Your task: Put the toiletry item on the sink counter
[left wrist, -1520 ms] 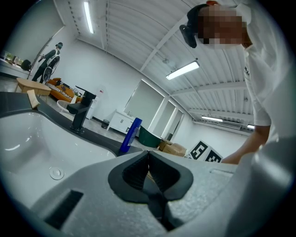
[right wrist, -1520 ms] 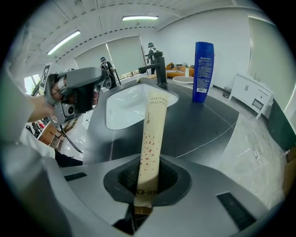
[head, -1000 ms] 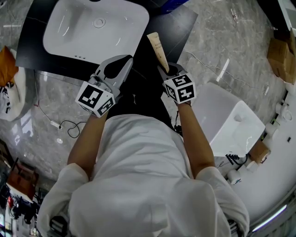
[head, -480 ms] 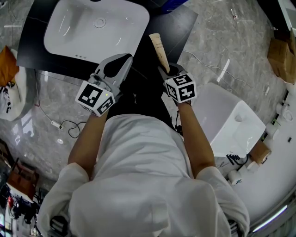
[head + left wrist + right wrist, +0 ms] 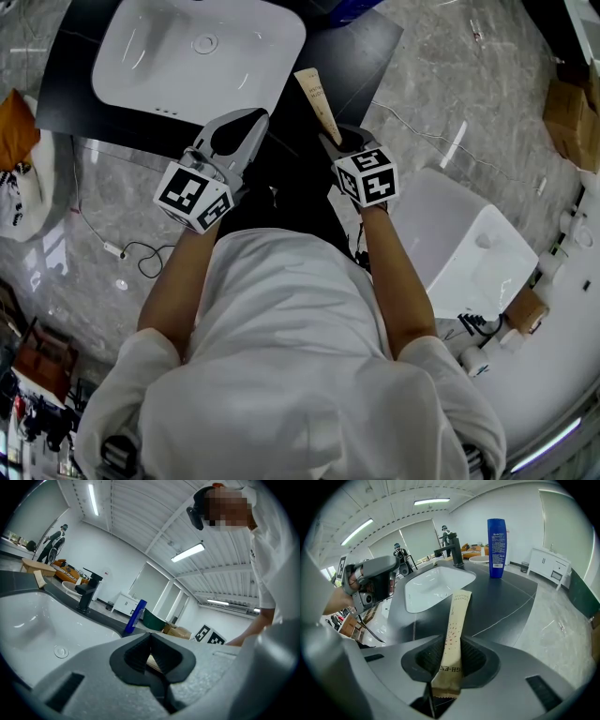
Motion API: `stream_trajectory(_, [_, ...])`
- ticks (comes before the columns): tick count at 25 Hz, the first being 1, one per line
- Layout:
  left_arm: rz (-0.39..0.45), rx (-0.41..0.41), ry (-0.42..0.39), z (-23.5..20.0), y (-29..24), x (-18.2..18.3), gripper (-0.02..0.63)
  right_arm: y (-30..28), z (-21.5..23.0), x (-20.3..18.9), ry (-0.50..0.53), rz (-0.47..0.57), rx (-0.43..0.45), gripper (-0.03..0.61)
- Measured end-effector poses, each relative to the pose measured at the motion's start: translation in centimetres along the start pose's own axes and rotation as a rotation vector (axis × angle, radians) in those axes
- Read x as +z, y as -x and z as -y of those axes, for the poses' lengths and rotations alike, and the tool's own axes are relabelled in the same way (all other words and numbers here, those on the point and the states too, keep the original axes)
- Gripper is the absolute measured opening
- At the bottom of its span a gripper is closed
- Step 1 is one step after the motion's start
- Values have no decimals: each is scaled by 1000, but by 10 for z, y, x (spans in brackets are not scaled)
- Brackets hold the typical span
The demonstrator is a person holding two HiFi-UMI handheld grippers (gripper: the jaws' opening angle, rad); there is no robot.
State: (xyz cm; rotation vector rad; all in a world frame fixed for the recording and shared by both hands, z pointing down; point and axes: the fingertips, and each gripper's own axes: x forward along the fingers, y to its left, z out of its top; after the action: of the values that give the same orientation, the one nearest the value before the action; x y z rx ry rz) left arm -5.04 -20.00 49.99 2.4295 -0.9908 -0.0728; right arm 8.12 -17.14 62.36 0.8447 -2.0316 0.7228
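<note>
A long tan paper toothbrush packet (image 5: 453, 639) sticks out forward from my right gripper (image 5: 451, 660), whose jaws are shut on its lower end. In the head view the packet (image 5: 318, 103) points up over the black sink counter (image 5: 352, 47), just right of the white basin (image 5: 197, 52), with the right gripper (image 5: 339, 142) behind it. My left gripper (image 5: 246, 127) hovers at the counter's near edge below the basin; in its own view the jaws (image 5: 151, 660) meet with nothing between them. The basin (image 5: 37, 625) lies beneath the left gripper.
A blue bottle (image 5: 496, 541) stands upright on the far part of the counter, and a black tap (image 5: 455, 551) rises behind the basin (image 5: 436, 588). A white fixture (image 5: 464, 244) sits on the marble floor to the right. Cardboard boxes (image 5: 569, 117) lie at far right.
The right gripper and the packet shifted very slightly; the packet's tip wavered right then back left. The left gripper stayed almost still.
</note>
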Motion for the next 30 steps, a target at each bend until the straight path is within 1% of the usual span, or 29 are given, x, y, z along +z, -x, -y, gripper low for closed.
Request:
stream_trajectory(5, [0,-1,-11,3,0,9,15,12,0,12,-7,33,2,100])
stream_trajectory(10, [6,-25,-47,10,-8,30,15,40,6,43,-3,127,-12,100])
stream_trajectory(16, [26,-66,-96,34,-18,59,15,97,6,91,2,316,12,100])
stream_trajectory(20, [33,-92,-130,50,-22,79,15,144,5,122,31,452,3,64])
stream_trajectory(24, [45,-115,-165,66,-24,99,15,196,1,151,76,590,1,43])
stream_trajectory(27, [56,-127,-198,80,-22,116,15,234,0,165,113,674,-28,35])
stream_trajectory(30, [69,-116,-249,96,-18,135,15,274,8,170,107,753,-100,32])
